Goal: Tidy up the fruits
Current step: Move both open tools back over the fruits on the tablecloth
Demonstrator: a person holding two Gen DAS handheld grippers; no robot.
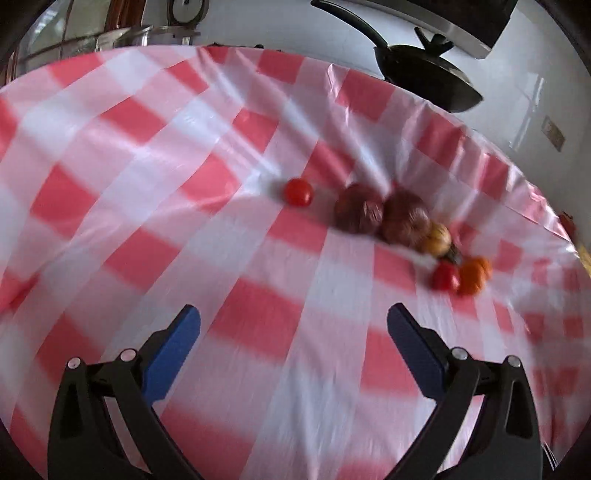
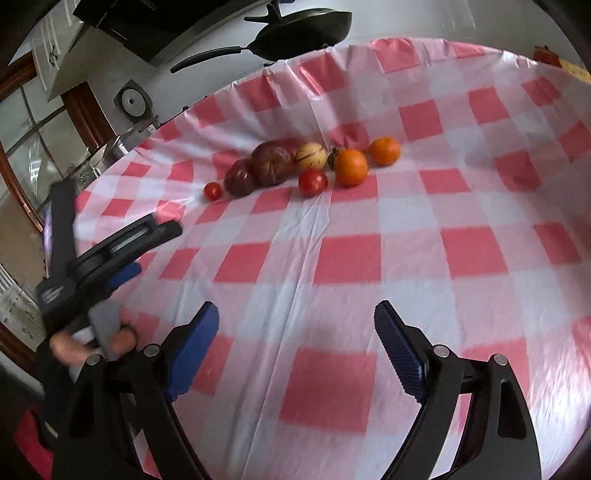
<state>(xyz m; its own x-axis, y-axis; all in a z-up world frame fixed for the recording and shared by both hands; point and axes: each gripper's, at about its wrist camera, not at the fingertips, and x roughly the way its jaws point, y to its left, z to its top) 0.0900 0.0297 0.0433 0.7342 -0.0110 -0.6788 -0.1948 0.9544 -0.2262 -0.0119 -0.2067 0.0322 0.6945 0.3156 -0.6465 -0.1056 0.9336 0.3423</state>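
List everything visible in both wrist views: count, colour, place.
tablecloth: 1, red and white check, covers table
small tomato: 1, red, left end of fruit row
dark round fruits: 2, purplish brown, touching, beside small tomato
striped fruit: 1, pale yellow, right of the dark pair
larger tomato: 1, red, in front of striped fruit
orange fruits: 2, orange, right end of row
frying pan: 1, black, beyond table
left gripper: black, blue pads, open, empty
right gripper: same, open, empty
hand: 1, holds left gripper
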